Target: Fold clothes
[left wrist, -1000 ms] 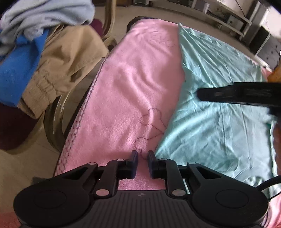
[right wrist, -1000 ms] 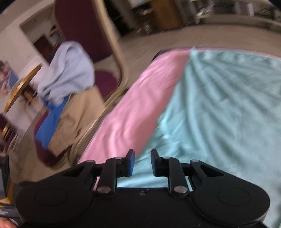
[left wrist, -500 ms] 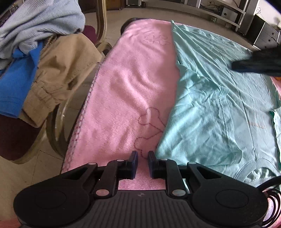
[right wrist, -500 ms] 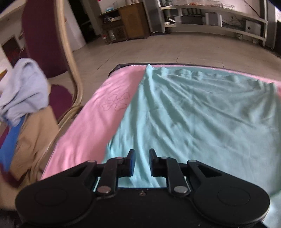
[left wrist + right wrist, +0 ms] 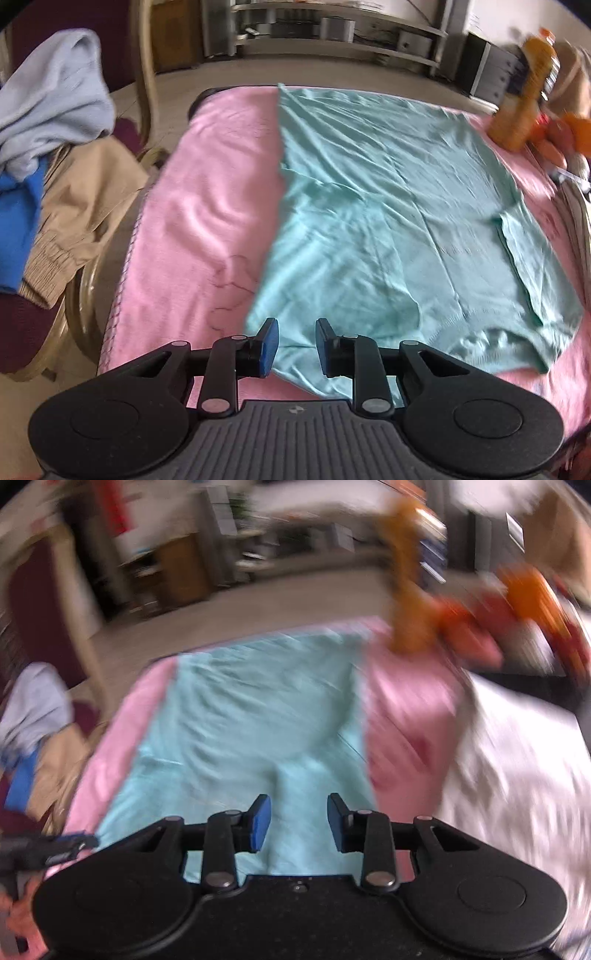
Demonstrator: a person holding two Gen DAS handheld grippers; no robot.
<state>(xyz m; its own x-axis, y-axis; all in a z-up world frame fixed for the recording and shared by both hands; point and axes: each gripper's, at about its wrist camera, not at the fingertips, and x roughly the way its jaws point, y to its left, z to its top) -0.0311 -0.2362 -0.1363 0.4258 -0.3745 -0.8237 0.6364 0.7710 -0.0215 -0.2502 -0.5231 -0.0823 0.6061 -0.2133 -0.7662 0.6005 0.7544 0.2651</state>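
Item: mint-green T-shirt (image 5: 388,229), spread flat on the pink blanket (image 5: 207,206) that covers the table. Long axis runs away from me, hem at the far edge, collar end nearest me. One sleeve lies folded in over the body on the right side of the left wrist view.

Left gripper (image 5: 296,349): jaws opening, a narrow gap, nothing between them. I hold it above the shirt's near left corner, where the shirt edge meets bare blanket.

Right gripper (image 5: 298,823): jaws opening, slightly wider, empty. The view is badly blurred. It hangs over the shirt's near right part, the right edge just beyond its right finger.

Relation for the next move, as I judge it: each gripper sits nearest its own side of the near end, so a lengthwise fold would start from there toward the hem.

Also present: chair with piled clothes (image 5: 55,155) off the left; orange bottle (image 5: 524,96) at the far right corner.
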